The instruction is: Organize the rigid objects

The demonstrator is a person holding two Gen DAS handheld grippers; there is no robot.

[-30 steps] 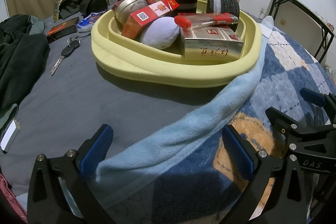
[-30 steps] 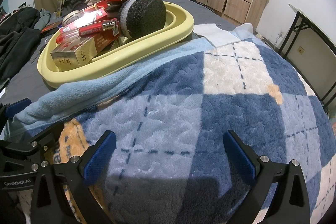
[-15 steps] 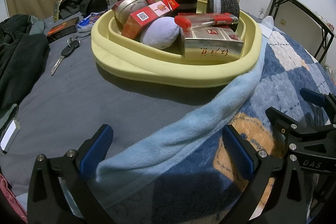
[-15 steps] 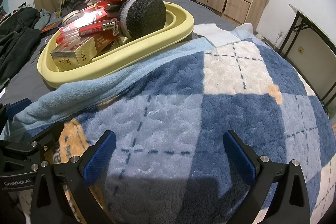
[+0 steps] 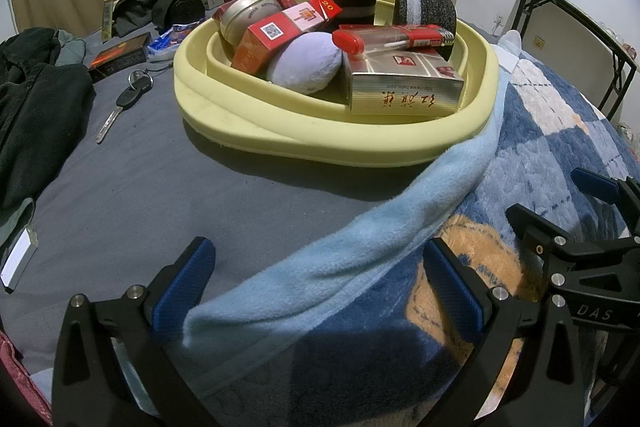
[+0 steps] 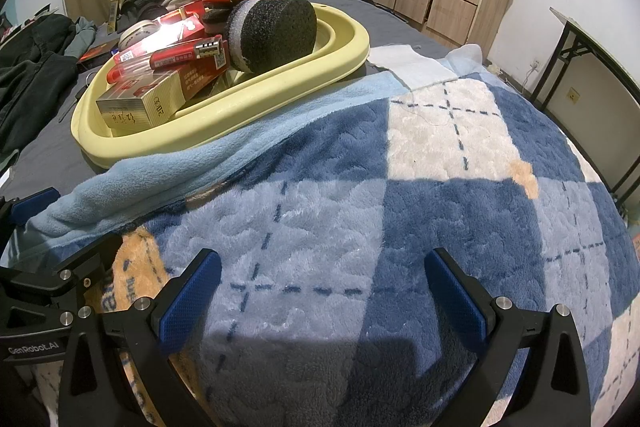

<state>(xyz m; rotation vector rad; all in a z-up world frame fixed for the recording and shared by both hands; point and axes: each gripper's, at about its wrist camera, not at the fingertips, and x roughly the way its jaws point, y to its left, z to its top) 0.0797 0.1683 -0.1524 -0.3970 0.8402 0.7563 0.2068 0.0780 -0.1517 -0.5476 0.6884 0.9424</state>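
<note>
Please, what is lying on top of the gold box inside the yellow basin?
On the gold box lies a long red lighter, its metal head to the right. Behind it stands a black sponge. What lies under the box on the yellow basin floor is hidden.

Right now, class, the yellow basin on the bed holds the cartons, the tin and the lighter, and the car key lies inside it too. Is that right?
Not quite. The car key lies outside the yellow basin, on the grey sheet beside it, as the left wrist view shows. The cartons, the tin and the lighter are in the basin.
</note>
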